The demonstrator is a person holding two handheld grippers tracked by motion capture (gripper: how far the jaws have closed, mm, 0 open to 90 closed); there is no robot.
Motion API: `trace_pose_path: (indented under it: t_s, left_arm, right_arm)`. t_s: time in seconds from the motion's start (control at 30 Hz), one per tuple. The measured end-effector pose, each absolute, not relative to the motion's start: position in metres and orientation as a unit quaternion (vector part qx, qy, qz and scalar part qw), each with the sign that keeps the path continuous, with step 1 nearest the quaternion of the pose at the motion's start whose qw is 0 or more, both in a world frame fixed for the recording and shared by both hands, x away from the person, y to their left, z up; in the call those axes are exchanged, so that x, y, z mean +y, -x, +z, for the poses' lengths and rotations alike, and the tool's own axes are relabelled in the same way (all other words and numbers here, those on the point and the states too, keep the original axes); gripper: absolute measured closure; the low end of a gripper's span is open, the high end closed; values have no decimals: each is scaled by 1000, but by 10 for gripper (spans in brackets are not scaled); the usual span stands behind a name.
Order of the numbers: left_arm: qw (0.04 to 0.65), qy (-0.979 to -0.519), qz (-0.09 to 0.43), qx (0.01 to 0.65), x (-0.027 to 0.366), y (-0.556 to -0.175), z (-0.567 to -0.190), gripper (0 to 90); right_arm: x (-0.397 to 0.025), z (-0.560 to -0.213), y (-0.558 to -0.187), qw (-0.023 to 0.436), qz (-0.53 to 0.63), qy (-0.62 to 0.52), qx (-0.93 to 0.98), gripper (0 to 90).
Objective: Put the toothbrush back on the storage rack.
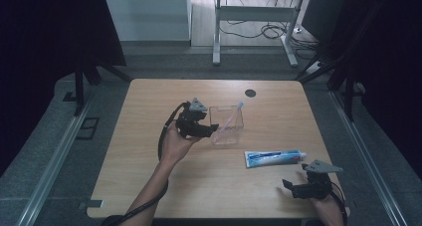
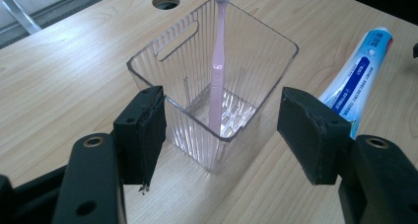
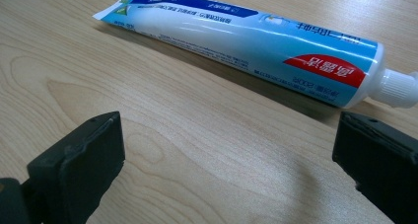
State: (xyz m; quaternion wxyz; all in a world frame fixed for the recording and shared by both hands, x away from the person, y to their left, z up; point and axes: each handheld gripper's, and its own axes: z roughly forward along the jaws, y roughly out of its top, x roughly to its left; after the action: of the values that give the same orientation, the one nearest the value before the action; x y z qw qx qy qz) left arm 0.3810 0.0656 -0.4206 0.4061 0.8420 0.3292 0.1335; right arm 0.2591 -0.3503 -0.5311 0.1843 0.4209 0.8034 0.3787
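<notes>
High view: the tube lies lengthwise across the lower right, just above the right gripper.

Left gripper view: the left gripper gapes empty around the bin.

Right gripper view: jaws wide, empty; tube beyond, crosswise.

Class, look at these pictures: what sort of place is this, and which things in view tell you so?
Probably a lab or recording workspace, not a bathroom: a bare wooden table with a cable hole, dark screens on both sides, and loose cables beyond.
</notes>
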Motion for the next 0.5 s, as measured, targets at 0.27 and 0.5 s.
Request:
trace_pose_path:
  t_s: [0.27, 0.5]
  left_arm:
    - [409, -845, 124, 321, 71, -372, -423, 289]
    - [417, -844, 126, 313, 77, -366, -423, 285]
  right_arm:
    - [-350, -531, -259, 184, 378, -421, 804, 0]
    - [-350, -531, -259, 183, 378, -422, 804, 0]
